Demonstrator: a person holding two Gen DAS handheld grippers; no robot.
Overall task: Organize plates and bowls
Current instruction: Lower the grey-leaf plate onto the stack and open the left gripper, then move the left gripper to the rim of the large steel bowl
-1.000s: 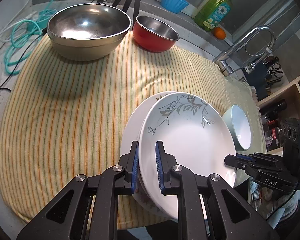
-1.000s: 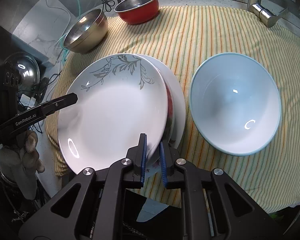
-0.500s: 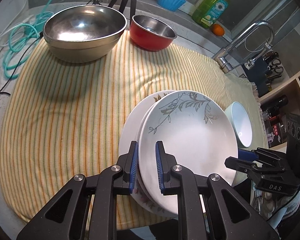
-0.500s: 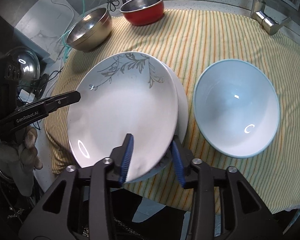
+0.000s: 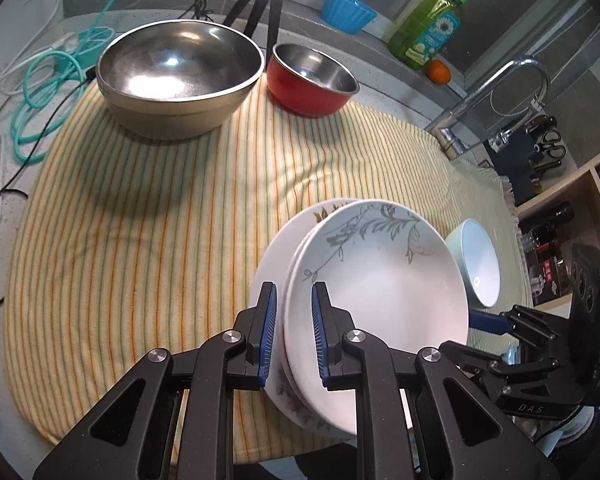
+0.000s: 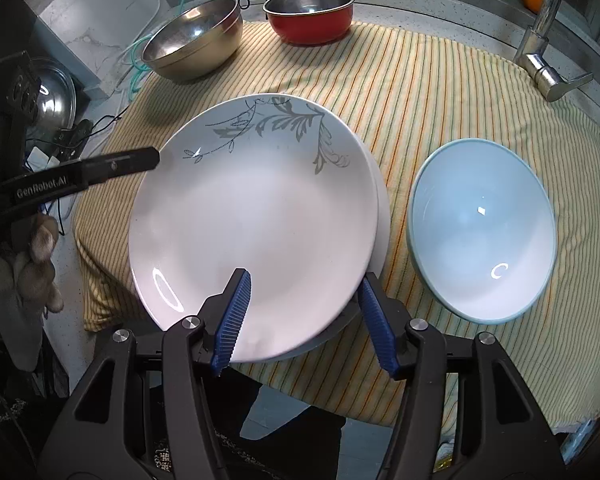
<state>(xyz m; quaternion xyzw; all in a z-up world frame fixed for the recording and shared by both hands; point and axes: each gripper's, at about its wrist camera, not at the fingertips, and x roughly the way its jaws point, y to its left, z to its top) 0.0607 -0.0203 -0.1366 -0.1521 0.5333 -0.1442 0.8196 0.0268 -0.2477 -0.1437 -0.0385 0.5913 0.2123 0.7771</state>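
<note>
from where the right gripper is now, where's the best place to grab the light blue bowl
Take the light blue bowl by its near rim, one finger inside and one outside the wall. It sits upright and open on the striped cloth, too wide to span, and its thin edge faces the right gripper, whose jaws stand open. Its left side sits close to the stacked plates, so come from the front.

Left tongs (image 5: 294, 334) apparently clamped, right tongs (image 6: 306, 322) agape

White grey-leafed plate (image 6: 256, 216); seemingly pale-blue bowl (image 6: 482, 228).
</note>
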